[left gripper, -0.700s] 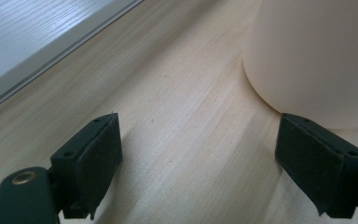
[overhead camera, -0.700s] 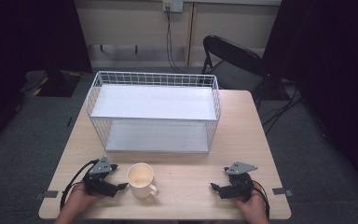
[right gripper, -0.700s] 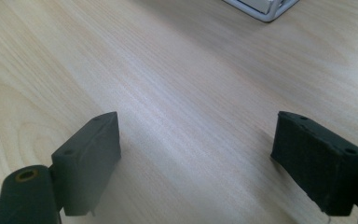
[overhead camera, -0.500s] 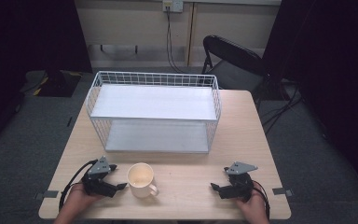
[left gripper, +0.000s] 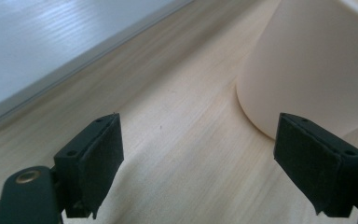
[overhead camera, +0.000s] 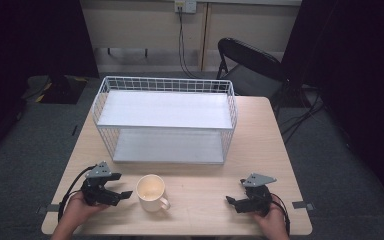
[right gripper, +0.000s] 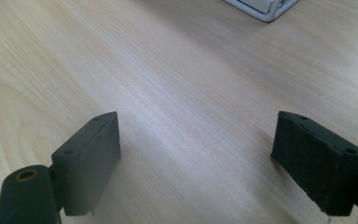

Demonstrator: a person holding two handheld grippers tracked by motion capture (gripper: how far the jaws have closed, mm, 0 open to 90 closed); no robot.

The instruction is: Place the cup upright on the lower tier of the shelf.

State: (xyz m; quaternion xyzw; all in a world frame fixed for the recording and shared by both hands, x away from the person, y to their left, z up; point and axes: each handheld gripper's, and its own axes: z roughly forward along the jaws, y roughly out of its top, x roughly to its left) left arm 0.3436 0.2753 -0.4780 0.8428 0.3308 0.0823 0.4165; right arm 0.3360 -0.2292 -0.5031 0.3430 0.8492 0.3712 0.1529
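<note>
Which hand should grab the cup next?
Probably the left. The left gripper sits right beside the cream ceramic mug, jaws open toward it; the right gripper is farther away.

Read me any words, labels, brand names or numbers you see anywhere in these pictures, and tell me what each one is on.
There is no readable text.
The cream mug is plain, with no print showing.
The white wire rack and its shelves carry no label.
The wooden table bears no markings.
The left gripper and the right gripper show no lettering on their jaws.
The wall socket is too small to show any marking.
</note>
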